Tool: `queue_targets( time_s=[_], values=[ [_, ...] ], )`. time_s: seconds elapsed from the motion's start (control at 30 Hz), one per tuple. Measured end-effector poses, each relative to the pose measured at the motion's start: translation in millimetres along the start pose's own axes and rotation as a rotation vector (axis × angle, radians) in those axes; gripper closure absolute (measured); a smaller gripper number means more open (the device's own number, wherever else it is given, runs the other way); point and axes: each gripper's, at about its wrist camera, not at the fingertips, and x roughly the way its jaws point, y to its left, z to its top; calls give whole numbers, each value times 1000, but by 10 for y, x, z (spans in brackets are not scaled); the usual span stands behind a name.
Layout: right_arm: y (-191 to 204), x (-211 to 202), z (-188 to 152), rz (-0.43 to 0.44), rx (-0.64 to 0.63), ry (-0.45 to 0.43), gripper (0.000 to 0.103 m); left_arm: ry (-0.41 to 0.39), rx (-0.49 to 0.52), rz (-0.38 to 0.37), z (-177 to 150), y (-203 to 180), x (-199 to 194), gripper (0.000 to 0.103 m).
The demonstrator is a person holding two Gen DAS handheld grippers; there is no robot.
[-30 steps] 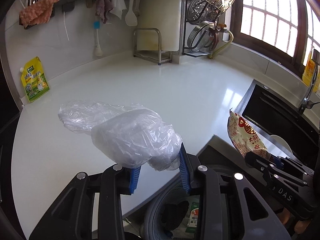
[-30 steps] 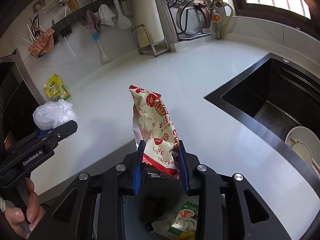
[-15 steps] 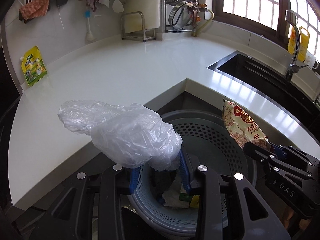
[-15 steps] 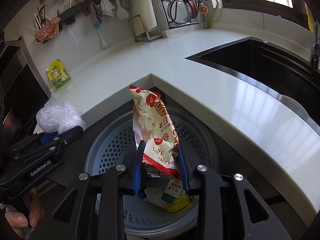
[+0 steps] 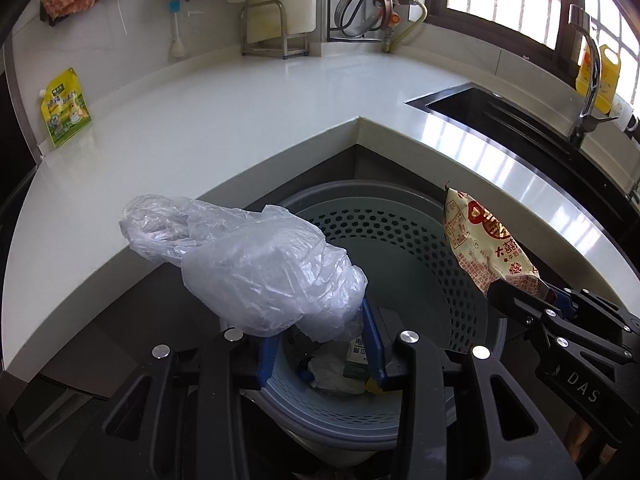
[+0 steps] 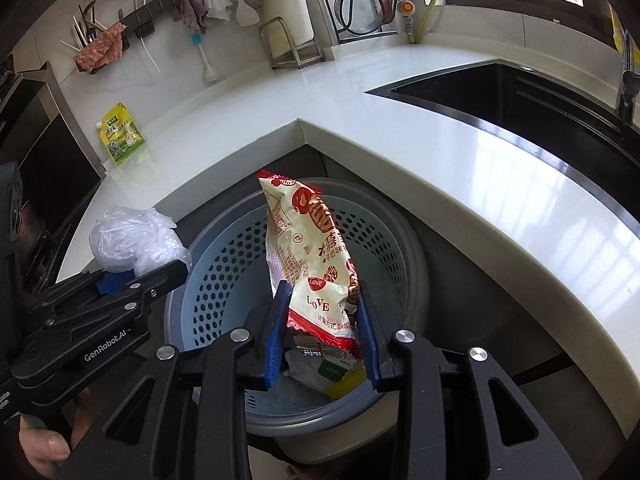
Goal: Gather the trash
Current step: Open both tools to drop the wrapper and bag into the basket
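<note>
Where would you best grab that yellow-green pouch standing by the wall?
Take the yellow-green pouch by its flat upper body, coming from the open counter side in front. It stands upright and leans back against the wall, so its back is shut off; its spout corner at the top left looks too small for a grip.

The left hand-held gripper carries "GenRobot.AI" in white along its black body. The right hand-held gripper shows "DAS" — the rest is cut off at the picture's edge. The red-and-white snack wrapper reads "LOVE" twice — once in a small red heart, once in larger letters — beside Chinese characters too small to make out.
</note>
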Motion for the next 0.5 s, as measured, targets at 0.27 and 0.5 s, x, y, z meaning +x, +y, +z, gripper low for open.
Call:
queue_targets(
  time_s=[0.27, 0.5],
  values=[
    [-29, -91, -11, 3, 12, -32, 55, -21, -9, 1, 16, -24, -71, 37],
    [-43, -128, -19, 7, 22, -46, 46, -20, -33, -1, 8, 30, -90, 30]
  ],
)
